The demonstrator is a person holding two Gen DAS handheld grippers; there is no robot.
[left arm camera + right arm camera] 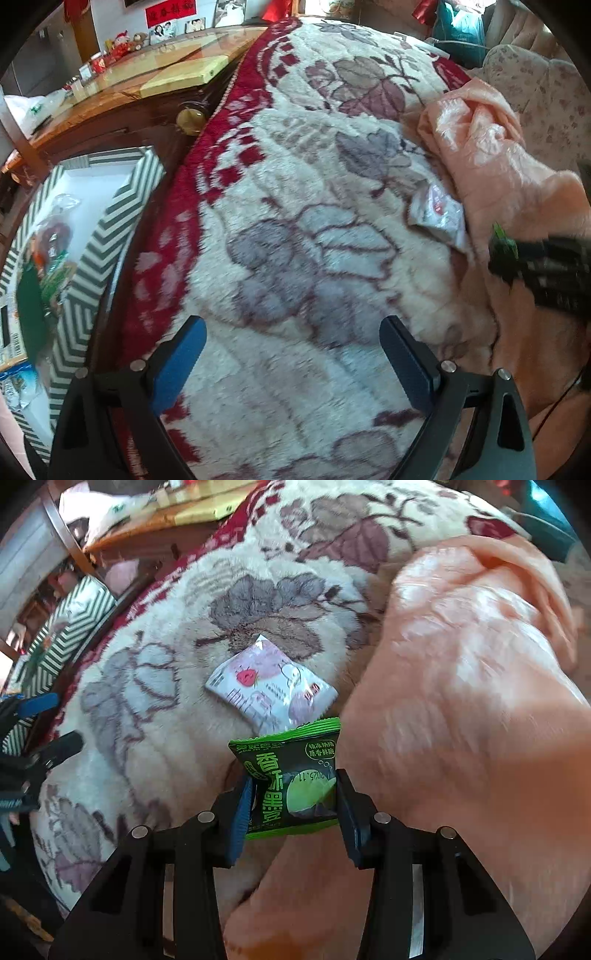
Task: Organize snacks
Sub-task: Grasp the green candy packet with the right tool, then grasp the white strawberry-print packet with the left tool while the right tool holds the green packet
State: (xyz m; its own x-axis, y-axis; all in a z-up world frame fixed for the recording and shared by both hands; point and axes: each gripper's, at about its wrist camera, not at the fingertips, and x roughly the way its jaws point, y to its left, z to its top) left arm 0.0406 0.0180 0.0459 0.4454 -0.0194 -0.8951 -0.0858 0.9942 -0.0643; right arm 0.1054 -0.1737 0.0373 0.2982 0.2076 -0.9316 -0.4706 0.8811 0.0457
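Observation:
My right gripper (293,801) is shut on a green and black snack packet (291,775) and holds it just above the bed; the packet also shows in the left wrist view (501,242). A white and pink snack packet (271,686) lies on the floral blanket (155,738) just beyond it, and shows in the left wrist view (437,212). My left gripper (293,354) is open and empty over the blanket (295,184). A zigzag-patterned box (122,218) with several snacks inside stands left of the bed.
A peach quilt (461,701) is bunched on the right of the bed. A wooden desk (122,96) with a yellow pad, photos and small items stands at the far left. The box also shows at the left edge of the right wrist view (70,627).

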